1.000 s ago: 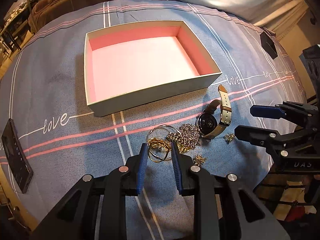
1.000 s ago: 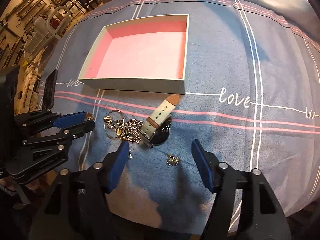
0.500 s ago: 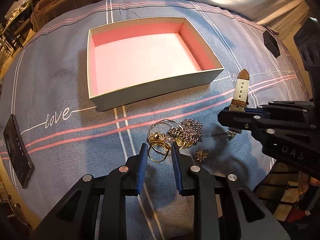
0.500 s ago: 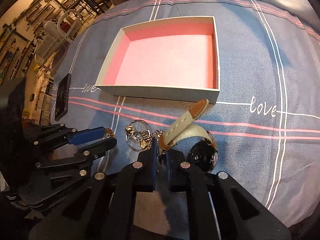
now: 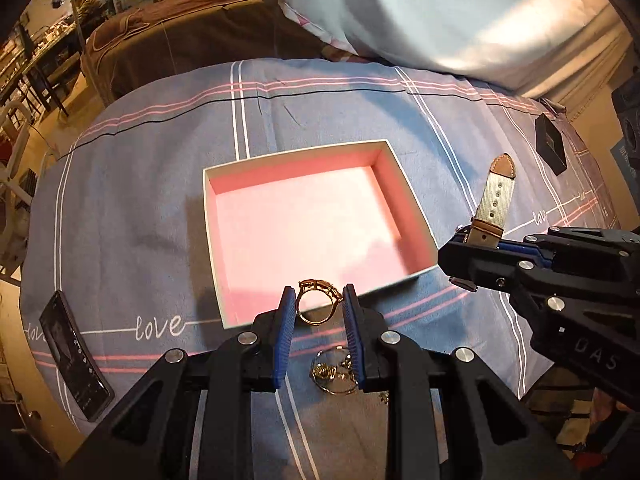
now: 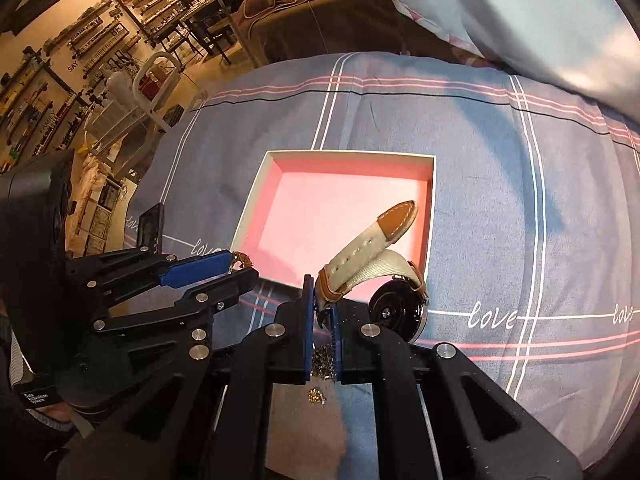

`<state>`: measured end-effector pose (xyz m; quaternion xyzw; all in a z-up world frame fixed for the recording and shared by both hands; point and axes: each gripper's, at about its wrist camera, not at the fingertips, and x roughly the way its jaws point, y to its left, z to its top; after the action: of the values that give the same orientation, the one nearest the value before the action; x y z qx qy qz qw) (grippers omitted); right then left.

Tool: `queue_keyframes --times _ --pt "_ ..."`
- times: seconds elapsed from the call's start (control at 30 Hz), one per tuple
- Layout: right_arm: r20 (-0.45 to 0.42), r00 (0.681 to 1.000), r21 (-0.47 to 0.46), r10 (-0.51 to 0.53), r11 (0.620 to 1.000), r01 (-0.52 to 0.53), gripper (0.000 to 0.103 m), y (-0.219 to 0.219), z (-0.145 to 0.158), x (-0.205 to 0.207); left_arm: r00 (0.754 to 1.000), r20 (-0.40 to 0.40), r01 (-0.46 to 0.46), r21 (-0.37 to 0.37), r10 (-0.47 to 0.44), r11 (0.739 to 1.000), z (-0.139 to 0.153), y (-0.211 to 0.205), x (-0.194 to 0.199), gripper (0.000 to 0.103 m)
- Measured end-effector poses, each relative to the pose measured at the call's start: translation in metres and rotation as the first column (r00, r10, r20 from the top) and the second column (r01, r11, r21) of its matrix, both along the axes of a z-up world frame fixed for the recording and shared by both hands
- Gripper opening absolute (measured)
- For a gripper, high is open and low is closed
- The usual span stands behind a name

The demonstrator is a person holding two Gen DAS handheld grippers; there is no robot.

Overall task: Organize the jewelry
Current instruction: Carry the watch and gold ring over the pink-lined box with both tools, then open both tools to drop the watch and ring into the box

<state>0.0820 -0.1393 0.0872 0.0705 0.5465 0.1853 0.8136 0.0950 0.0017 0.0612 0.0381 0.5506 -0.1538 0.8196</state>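
A white box with a pink lining (image 5: 404, 168) (image 6: 256, 196) lies open on the blue bedsheet. My left gripper (image 5: 318, 306) is shut on a gold ring (image 5: 316, 322) and holds it in the air at the box's near edge. My right gripper (image 6: 322, 300) is shut on the strap of a watch (image 6: 372, 248) with a beige strap and black dial (image 6: 396, 314), lifted near the box's near right corner. The strap (image 5: 494, 200) also shows in the left wrist view. More gold rings and chain (image 5: 332, 372) lie on the sheet below the left gripper.
A dark phone (image 5: 74, 354) lies at the sheet's left edge. A small black box (image 5: 550, 148) sits at the far right. A silver chain (image 6: 324, 360) and a small gold piece (image 6: 318, 396) lie under the right gripper. A pillow (image 5: 460, 12) is behind.
Both grippers rose from the sheet and moved toward the box. The left lifted a gold ring out of the pile; the right carries the watch higher.
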Motion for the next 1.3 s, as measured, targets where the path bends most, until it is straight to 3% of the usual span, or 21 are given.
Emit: queue_keyframes --times 0.3,0.8,0.9,0.97,1.03,1.1,1.13,1.2,1.3 --pt "-0.066 0.997 -0.143 0.039 0.989 -0.048 0.008 0.019 -0.032 0.052 0.993 -0.083 -0.086 0.033 0.088 0.996 -0.027 0.0 0.057 0.024" --pt "-0.139 0.987 -0.177 0.087 0.978 -0.111 0.009 0.026 -0.054 0.058 0.981 -0.147 -0.126 0.02 0.128 0.992 -0.046 0.004 0.08 0.024" --pt "-0.14 0.988 -0.208 0.069 0.973 -0.098 0.02 0.023 -0.057 0.056 0.979 -0.153 -0.135 0.023 0.137 0.991 -0.045 0.007 0.081 0.024" --pt "-0.13 0.99 -0.23 0.058 0.969 -0.087 0.029 0.019 -0.056 0.052 0.978 -0.156 -0.134 0.016 0.135 0.991 -0.042 0.009 0.081 0.031" --pt "-0.105 0.993 -0.239 0.05 0.968 -0.074 0.035 0.012 -0.051 0.043 0.982 -0.13 -0.135 0.031 0.138 0.99 -0.036 0.012 0.077 0.062" --pt "-0.071 0.997 -0.238 0.031 0.97 -0.047 0.041 0.002 -0.043 0.029 0.986 -0.098 -0.136 0.031 0.138 0.99 -0.027 0.018 0.066 0.069" --pt "-0.06 0.998 -0.221 0.022 0.975 -0.035 0.052 -0.005 -0.041 0.02 0.987 -0.094 -0.13 0.019 0.131 0.991 -0.023 0.021 0.057 0.071" --pt "-0.044 0.999 -0.183 0.007 0.983 -0.014 0.064 -0.018 -0.04 -0.002 0.989 -0.101 -0.107 0.009 0.107 0.994 -0.02 0.025 0.033 0.077" --pt "-0.07 0.998 -0.139 -0.01 0.99 0.0 0.064 -0.034 -0.056 -0.038 0.992 -0.11 -0.061 0.008 0.061 0.998 -0.029 0.026 -0.012 0.082"
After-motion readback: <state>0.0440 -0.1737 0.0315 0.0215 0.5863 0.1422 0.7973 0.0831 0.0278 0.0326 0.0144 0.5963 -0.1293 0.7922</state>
